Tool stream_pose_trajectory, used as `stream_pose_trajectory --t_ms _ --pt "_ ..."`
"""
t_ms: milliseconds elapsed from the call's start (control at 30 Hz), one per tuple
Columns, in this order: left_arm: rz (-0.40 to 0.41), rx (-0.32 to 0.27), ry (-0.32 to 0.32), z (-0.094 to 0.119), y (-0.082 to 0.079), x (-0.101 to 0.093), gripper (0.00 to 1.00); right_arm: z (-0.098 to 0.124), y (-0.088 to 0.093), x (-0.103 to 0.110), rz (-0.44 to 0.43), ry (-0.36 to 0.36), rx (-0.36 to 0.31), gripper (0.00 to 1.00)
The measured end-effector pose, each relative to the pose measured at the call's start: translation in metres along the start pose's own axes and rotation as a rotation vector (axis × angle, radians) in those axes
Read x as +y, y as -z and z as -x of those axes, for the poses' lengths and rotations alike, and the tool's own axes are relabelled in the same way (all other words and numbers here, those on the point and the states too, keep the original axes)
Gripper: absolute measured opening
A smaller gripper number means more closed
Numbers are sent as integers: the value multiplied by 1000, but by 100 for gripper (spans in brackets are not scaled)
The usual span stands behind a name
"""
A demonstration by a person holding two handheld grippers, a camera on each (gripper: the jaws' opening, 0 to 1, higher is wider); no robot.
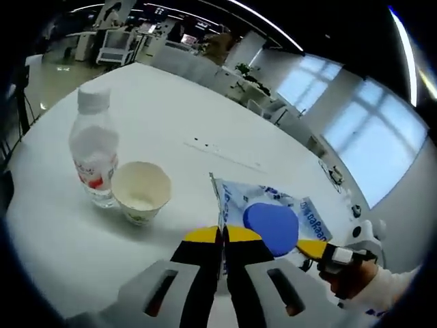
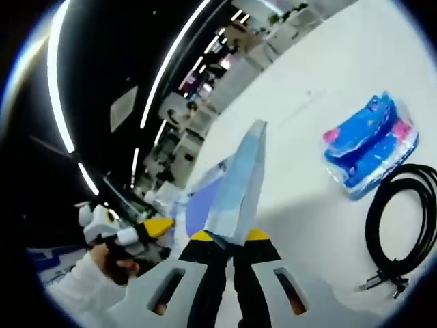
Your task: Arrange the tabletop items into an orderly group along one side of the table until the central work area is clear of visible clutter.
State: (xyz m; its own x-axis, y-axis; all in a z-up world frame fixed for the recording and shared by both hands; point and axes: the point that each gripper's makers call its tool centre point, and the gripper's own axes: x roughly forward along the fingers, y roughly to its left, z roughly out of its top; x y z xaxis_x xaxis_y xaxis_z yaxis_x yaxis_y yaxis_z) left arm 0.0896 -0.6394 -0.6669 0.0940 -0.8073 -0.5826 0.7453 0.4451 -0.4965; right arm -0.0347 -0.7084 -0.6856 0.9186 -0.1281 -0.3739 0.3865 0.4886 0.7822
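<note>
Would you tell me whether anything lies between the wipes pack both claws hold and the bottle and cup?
Nothing visible does. The wipes pack is clamped in the left claw and right claw; bare table separates it from the paper cup and water bottle.

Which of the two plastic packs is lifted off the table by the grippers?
The pale blue pack, pinched by both grippers. The other, dark blue and pink pack lies flat on the table near the black cable.
</note>
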Motion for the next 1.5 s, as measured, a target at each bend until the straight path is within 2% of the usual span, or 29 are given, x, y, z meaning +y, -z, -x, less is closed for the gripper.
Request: stream_pose_trajectory --t_ms 167,300,367,433,467,567,700,900,1067,1200,1300,1367,1500 --pt "44 1 -33 -21 3 15 0 -17 1 -16 -9 35 18 0" --pt "93 -15 -27 -36 5 22 0 -25 1 -31 -42 67 15 0" --pt "93 -5 -31 -41 7 24 0 -28 3 -35 -38 75 24 0" --pt "85 30 -45 -46 14 31 0 -31 4 -39 -33 78 33 0" --pt "87 26 -47 -47 15 33 0 -33 4 -41 -36 77 34 0" --pt "96 23 -43 -49 16 35 0 -32 6 -40 -42 93 29 0" --pt "68 27 -63 -46 24 40 0 -37 6 -47 -53 110 29 0" --pt "119 11 -51 -35 32 46 0 -41 6 -50 -51 118 24 0" --pt "143 -10 -27 -21 36 42 0 -42 11 -54 -58 151 32 0" --pt "122 -8 2 -8 44 37 0 -42 12 -52 -19 164 32 6" --pt "93 -3 16 2 53 36 2 -40 13 -50 -28 174 35 23" --pt "119 -11 29 10 58 36 3 -37 15 -48 -8 181 36 32" --pt "145 -22 32 24 64 38 6 -31 20 -42 46 180 71 39"
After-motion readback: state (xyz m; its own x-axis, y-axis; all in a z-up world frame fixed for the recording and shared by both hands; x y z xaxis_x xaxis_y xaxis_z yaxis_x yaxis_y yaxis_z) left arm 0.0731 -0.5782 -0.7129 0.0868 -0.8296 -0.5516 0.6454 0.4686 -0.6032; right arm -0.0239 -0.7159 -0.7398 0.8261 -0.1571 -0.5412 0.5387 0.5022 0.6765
